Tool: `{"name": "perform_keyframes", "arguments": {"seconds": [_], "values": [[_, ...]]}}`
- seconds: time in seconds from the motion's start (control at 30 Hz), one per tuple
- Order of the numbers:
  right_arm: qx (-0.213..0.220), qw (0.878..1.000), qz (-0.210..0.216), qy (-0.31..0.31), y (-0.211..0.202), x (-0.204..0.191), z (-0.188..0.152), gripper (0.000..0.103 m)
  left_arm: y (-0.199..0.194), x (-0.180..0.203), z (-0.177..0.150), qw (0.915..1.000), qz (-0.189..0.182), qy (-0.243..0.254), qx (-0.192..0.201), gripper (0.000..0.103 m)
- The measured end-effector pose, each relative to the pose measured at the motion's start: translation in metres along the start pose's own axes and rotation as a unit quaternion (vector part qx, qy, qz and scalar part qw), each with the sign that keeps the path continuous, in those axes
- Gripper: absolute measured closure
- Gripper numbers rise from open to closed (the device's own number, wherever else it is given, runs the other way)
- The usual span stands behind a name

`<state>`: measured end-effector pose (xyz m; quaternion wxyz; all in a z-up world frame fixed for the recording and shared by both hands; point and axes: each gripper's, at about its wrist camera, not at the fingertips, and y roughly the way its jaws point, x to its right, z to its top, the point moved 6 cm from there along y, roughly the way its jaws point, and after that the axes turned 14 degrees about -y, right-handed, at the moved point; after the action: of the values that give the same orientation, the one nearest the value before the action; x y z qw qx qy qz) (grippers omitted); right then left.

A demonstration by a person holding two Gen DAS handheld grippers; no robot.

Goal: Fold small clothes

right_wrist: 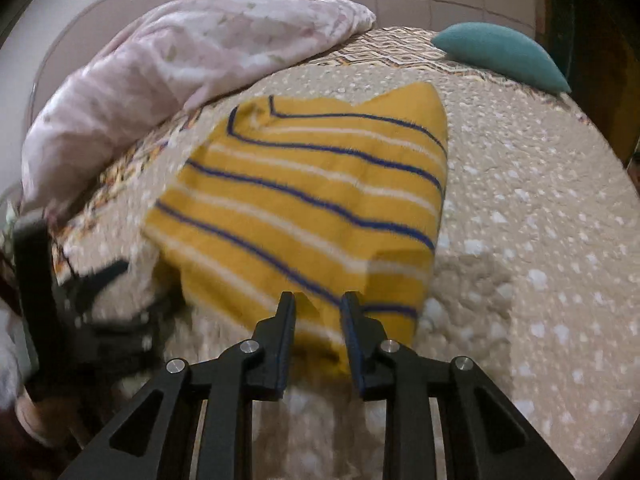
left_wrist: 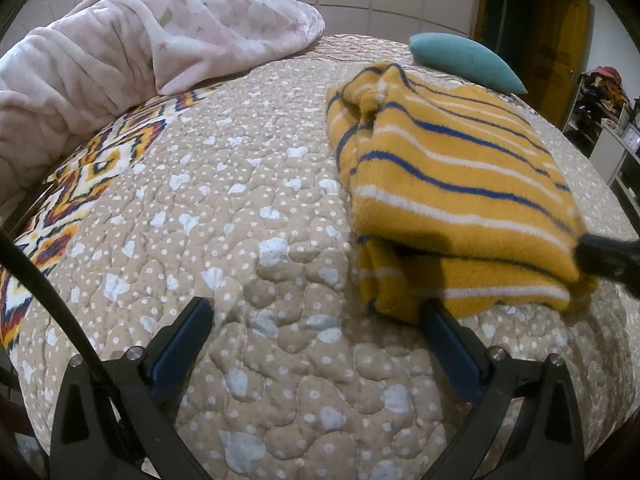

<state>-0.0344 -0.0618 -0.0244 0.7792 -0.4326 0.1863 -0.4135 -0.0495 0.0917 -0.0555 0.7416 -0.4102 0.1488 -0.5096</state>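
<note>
Big beige quilted bedspread [left_wrist: 248,208] fills the scene, pink blanket [left_wrist: 132,40] heaped far left. The yellow striped garment [right_wrist: 312,204] lies folded mid-bed. Right gripper [right_wrist: 318,300] clenches its near edge. Left gripper [left_wrist: 316,312] hangs spread wide, nothing between its jaws, beside the garment's near left corner.

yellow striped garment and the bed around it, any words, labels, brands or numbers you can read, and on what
None: no readable text in either view.
Yellow striped garment: only blue and white stripes, no tag or print showing.
Quilt: dots and blotches, no lettering.
Pink blanket: faint pattern only.
Clock at the right edge of the left wrist view: too small to read.
</note>
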Motion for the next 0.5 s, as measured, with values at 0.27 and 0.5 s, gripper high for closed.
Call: {"name": "perform_keyframes", "arguments": {"seconds": [0.27, 0.5], "values": [[0.078, 0.997, 0.003, -0.005, -0.031, 0.001, 0.069, 0.077, 0.000, 0.000, 0.000, 1.0000, 0.003, -0.001, -0.001, 0.000], [0.018, 1.000, 0.000, -0.013, 0.049, -0.012, 0.079, 0.076, 0.000, 0.000, 0.000, 1.0000, 0.003, 0.001, -0.002, 0.000]]}}
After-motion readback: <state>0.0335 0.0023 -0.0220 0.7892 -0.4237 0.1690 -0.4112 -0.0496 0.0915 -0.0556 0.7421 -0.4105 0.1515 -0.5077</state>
